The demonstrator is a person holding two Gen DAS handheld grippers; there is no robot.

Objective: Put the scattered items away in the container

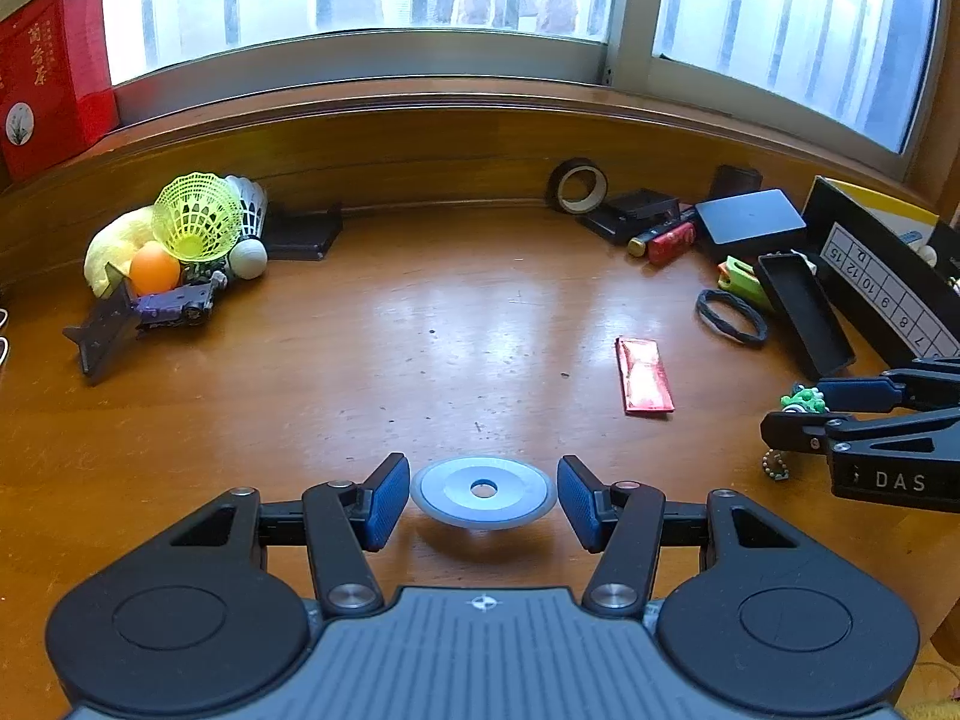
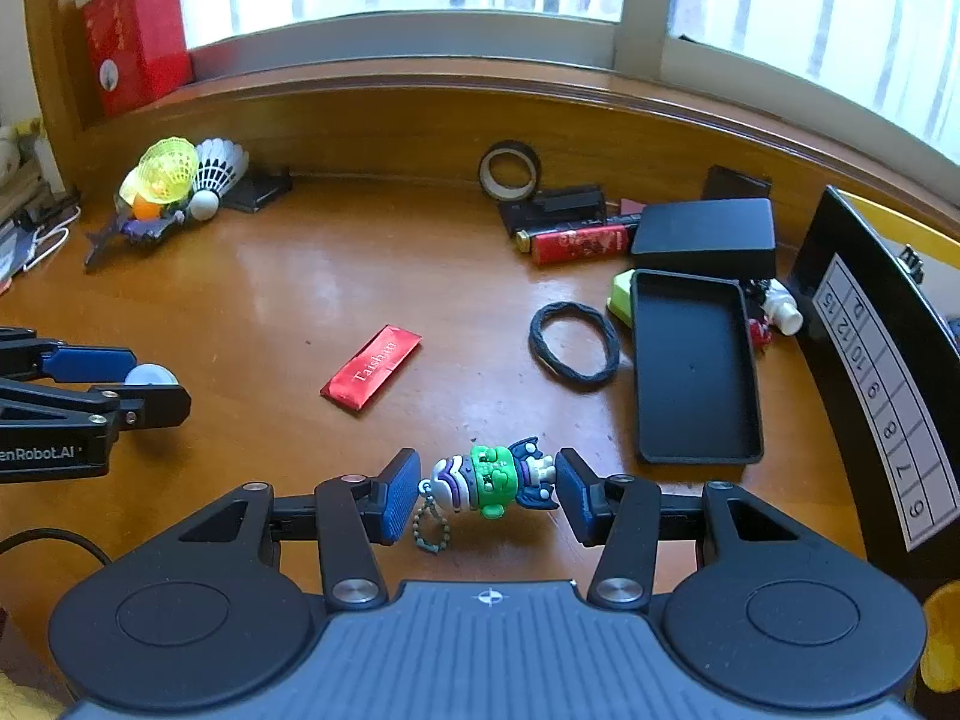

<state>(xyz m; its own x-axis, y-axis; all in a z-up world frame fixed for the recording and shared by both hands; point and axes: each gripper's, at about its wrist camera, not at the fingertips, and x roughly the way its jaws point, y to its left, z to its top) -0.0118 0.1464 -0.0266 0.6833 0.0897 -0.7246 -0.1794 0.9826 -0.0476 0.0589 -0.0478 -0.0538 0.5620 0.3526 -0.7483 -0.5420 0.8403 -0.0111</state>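
Left claw [image 1: 483,501] angled down, clamping disc [image 1: 483,491]; right claw [image 2: 487,495] angled down, clamping keychain figure [image 2: 489,479].

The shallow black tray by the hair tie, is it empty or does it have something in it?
Empty: the black tray shows only its bare floor.

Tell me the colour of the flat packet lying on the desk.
Red, with pale lettering; the packet shows best in the right wrist view.

red box [image 1: 51,78] cut off by the left edge | calendar card [image 2: 882,396] runs off the right edge, top numbers unreadable | small white figure [image 2: 780,306] half hidden behind the black tray [image 2: 696,372] | pile under the yellow shuttlecock [image 1: 195,216], maybe a toy car, too jumbled to call
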